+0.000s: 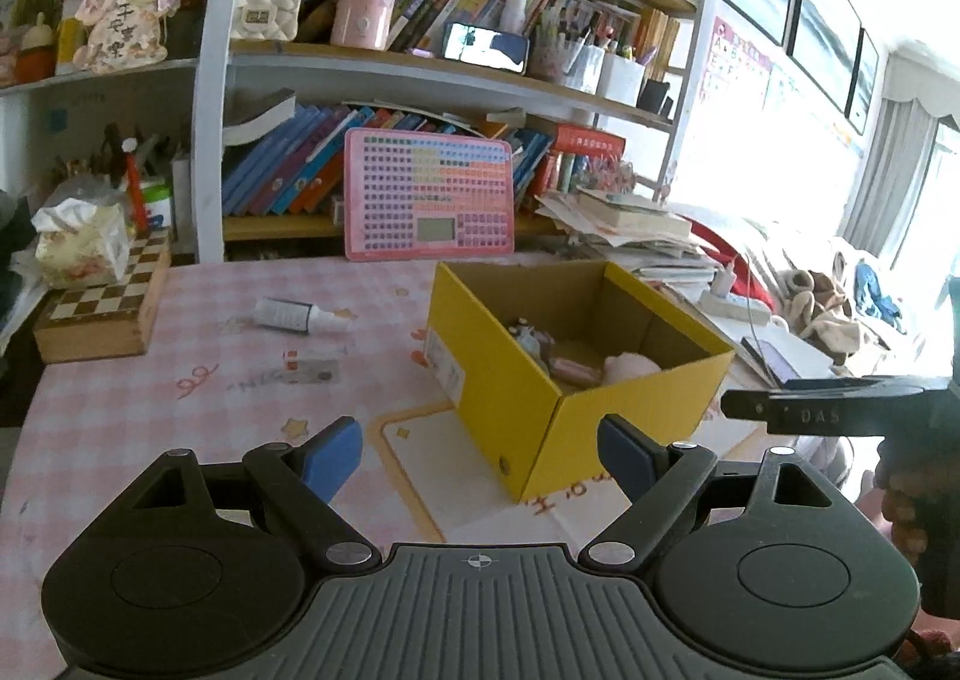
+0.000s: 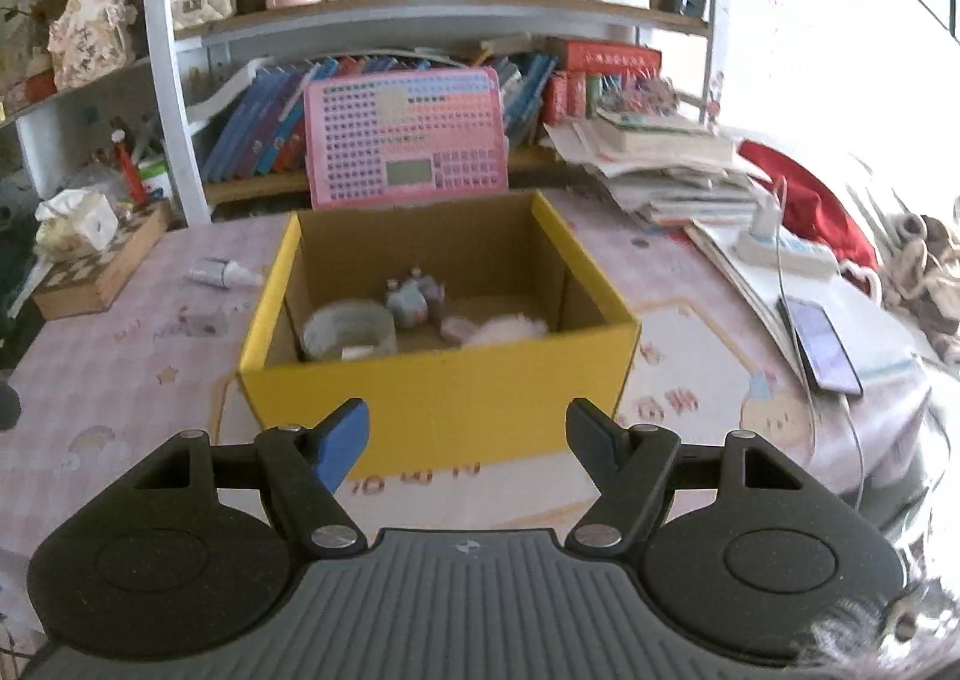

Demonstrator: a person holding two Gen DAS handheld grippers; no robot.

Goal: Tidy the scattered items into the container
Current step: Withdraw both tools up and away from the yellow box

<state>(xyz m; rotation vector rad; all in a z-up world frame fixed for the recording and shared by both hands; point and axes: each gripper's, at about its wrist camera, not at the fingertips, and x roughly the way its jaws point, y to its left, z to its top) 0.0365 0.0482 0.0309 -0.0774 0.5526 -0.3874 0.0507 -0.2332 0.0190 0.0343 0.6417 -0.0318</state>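
Observation:
A yellow cardboard box (image 1: 510, 380) stands open on the pink checked tablecloth; it also shows in the right wrist view (image 2: 432, 398). Inside lie a grey tape roll (image 2: 348, 329), a small blue figurine (image 2: 411, 299) and a pink fluffy item (image 2: 510, 329). A small spray bottle (image 1: 297, 315) and a small flat packet (image 1: 312, 367) lie on the cloth left of the box. My left gripper (image 1: 480, 458) is open and empty, near the box's front corner. My right gripper (image 2: 468, 437) is open and empty, just before the box's front wall.
A wooden chessboard box (image 1: 99, 314) with a tissue pack sits at the left. A pink keyboard toy (image 1: 429, 194) leans on the bookshelf behind. Stacked books (image 2: 672, 164), a power strip (image 2: 780, 248) and a phone (image 2: 822, 347) lie at the right.

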